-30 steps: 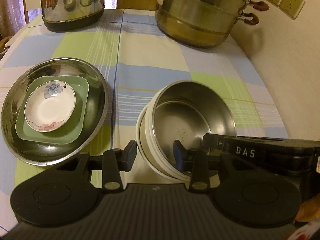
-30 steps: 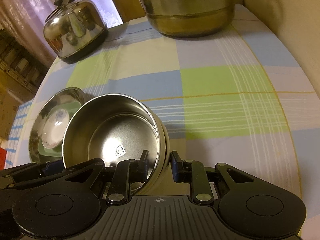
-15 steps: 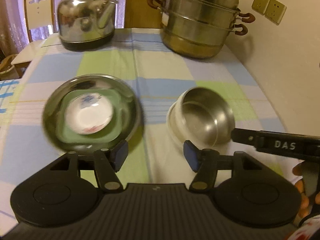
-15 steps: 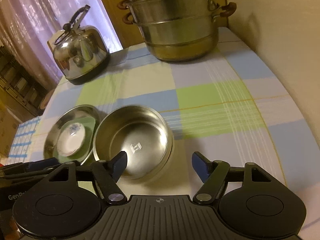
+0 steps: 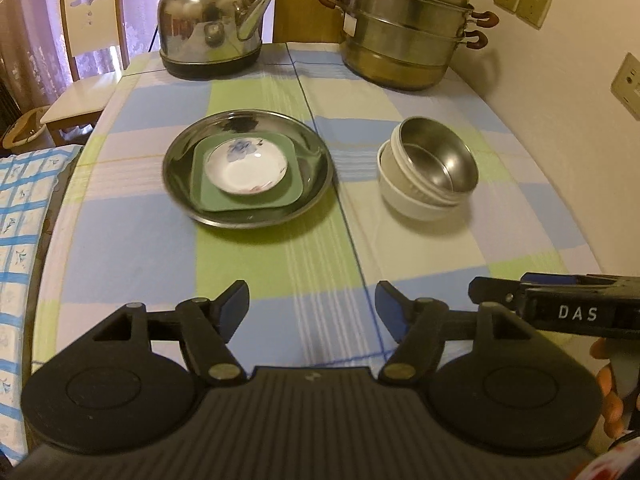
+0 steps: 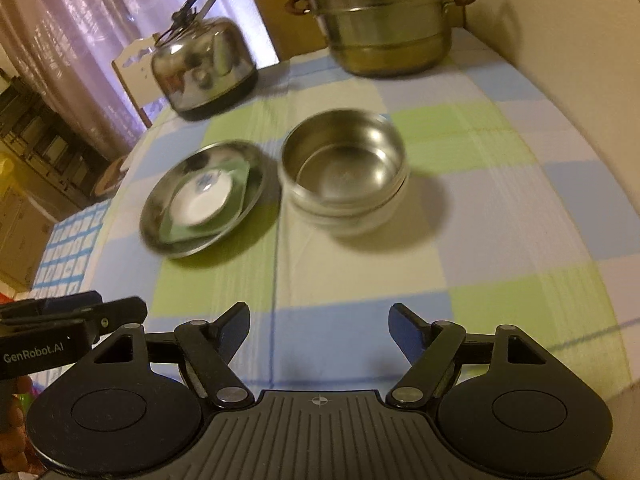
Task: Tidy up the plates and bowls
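A steel plate (image 5: pixel 308 152) (image 6: pixel 160 208) holds a green square plate (image 5: pixel 200 196) (image 6: pixel 240 184) with a small white flowered dish (image 5: pixel 246 166) (image 6: pixel 200 200) on top. To its right a steel bowl (image 5: pixel 440 160) (image 6: pixel 344 160) sits tilted inside a white bowl (image 5: pixel 408 204) (image 6: pixel 372 220). My left gripper (image 5: pixel 312 304) is open and empty, well back from the plates. My right gripper (image 6: pixel 320 322) is open and empty, well back from the bowls. The right gripper also shows in the left wrist view (image 5: pixel 560 308).
A steel kettle (image 5: pixel 208 28) (image 6: pixel 200 72) and a stacked steamer pot (image 5: pixel 404 28) (image 6: pixel 384 16) stand at the back of the checked tablecloth (image 5: pixel 280 264). A wall with sockets (image 5: pixel 520 0) runs along the right. A white chair (image 5: pixel 88 60) stands at the back left.
Both grippers have let go of the steel bowl, opened wide and pulled back and up from the table. The steel bowl now rests in the white bowl.
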The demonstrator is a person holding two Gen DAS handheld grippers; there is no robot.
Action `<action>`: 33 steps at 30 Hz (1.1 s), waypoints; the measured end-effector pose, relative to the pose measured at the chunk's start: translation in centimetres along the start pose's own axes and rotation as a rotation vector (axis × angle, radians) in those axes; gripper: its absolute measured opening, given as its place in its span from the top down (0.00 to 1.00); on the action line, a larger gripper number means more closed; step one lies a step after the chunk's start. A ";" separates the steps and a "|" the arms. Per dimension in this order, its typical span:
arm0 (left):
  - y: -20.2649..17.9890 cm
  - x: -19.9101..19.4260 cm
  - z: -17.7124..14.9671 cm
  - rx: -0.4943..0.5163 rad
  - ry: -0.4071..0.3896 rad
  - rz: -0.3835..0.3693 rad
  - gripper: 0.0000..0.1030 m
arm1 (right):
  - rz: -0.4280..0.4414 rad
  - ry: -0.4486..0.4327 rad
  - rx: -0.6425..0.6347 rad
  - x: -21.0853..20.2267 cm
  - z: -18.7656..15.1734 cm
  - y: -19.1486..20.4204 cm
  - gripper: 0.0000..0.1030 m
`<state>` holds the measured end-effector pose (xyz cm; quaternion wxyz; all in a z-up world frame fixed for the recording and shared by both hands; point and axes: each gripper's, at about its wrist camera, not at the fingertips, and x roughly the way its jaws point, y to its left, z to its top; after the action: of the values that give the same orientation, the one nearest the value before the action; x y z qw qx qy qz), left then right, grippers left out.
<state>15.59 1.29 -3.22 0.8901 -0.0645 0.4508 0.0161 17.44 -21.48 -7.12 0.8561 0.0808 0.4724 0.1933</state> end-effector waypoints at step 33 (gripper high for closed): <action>1.4 -4.3 -3.1 0.115 -0.075 -0.029 0.11 | -0.070 -0.041 0.030 -3.1 -5.0 4.2 0.26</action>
<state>10.39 2.45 -1.71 0.9089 -0.0191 0.4162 -0.0206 10.75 -19.15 -6.07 0.8705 0.0812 0.4602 0.1543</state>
